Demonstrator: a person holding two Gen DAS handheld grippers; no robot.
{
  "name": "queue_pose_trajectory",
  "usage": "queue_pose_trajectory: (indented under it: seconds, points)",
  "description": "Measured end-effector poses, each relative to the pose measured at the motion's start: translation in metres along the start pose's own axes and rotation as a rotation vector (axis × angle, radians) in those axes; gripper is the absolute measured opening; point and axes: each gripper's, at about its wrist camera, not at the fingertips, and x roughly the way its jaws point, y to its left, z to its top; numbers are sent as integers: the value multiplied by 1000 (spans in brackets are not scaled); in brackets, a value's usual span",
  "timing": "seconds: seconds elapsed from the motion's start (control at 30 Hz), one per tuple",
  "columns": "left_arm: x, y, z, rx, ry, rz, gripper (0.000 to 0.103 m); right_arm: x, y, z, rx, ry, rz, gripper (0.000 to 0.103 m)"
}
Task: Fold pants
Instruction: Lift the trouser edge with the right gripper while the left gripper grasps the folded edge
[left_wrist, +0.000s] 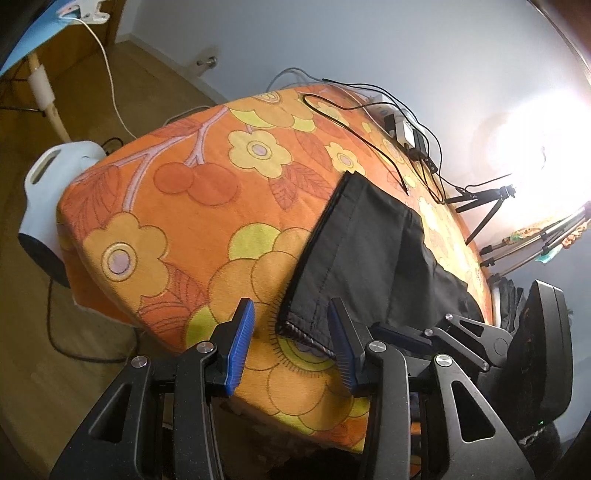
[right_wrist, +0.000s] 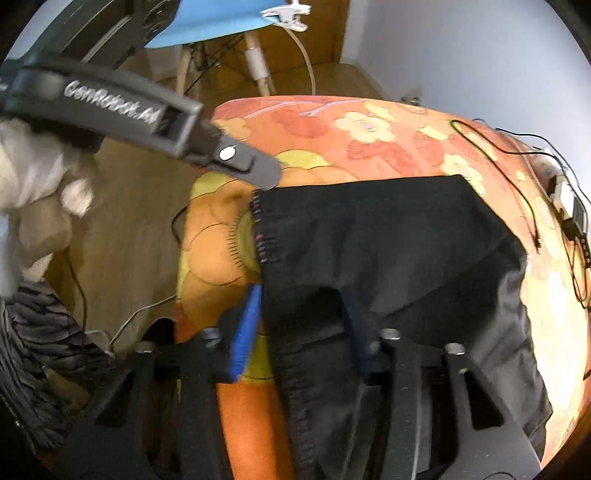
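- Two grippers hover at the near edge of the orange floral-covered table (left_wrist: 177, 206), where the black pants (left_wrist: 365, 251) lie folded on its right half.
- Left gripper (left_wrist: 291, 347): fingers spread, pinching nothing, just over the pants' near left corner.
- Right gripper (right_wrist: 299, 328): fingers spread, with a raised fold of pants cloth between them.
- Black cables (left_wrist: 373, 136) trail across the far right.

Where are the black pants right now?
The black pants lie on the orange floral table cover, toward its right side, just ahead of the open left gripper.
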Motion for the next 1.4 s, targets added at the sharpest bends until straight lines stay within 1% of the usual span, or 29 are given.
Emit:
queue_pose_trajectory:
  seconds: [0.03,0.1,0.17,0.23,0.3,0.33,0.37,0.4,0.6,0.67,0.73,0.8,0.87,0.9,1.0,1.1,1.17,1.27,1.33,1.37,1.4]
  points:
    - [1,-2,0,0,2,-2,39,0,-1,0,5,-2,-4,28]
    - [3,-3,0,-3,6,-6,39,-1,-6,-1,31,-6,-11,13]
    - [5,-5,0,-14,17,-15,39,-3,-13,-2,83,-16,6,11]
    - [8,-7,0,-27,26,-33,39,-3,-21,-4,142,-30,40,10]
    - [10,-10,0,-31,31,-43,39,-4,-24,-6,169,-42,57,10]
    - [12,-13,0,-31,35,-45,42,-4,-27,-7,190,-49,66,10]
    - [14,-16,1,-32,38,-41,49,-4,-28,-8,209,-53,74,10]
    - [16,-17,1,-36,39,-37,50,-4,-31,-9,235,-57,86,9]
    - [21,-23,1,-47,43,-31,50,-9,-45,-18,352,-87,124,9]
    - [23,-23,2,-57,44,-27,51,-9,-56,-23,417,-98,163,8]
    - [27,-22,3,-74,51,-33,51,-10,-62,-27,449,-110,192,8]
    - [29,-24,5,-77,45,-38,51,-11,-61,-29,447,-118,197,8]
    - [33,-25,7,-103,57,-71,51,-11,-58,-29,437,-123,206,8]
    - [33,-26,7,-116,54,-76,51,-10,-57,-29,429,-121,206,8]
    - [35,-27,8,-166,65,-135,51,-9,-53,-29,412,-112,199,8]
    - [33,-31,9,-147,50,-124,51,-10,-53,-29,403,-114,202,8]
    - [30,-27,10,-176,36,-141,51,-11,-52,-30,394,-116,208,8]
    - [35,-24,10,-183,52,-127,51,-11,-50,-31,384,-117,218,8]
    - [39,-25,8,-167,52,-118,51,-10,-51,-32,389,-118,224,8]
    - [40,-27,8,-154,49,-111,48,-10,-52,-32,390,-119,225,8]
    - [40,-28,9,-141,47,-107,48,-10,-52,-32,390,-118,224,8]
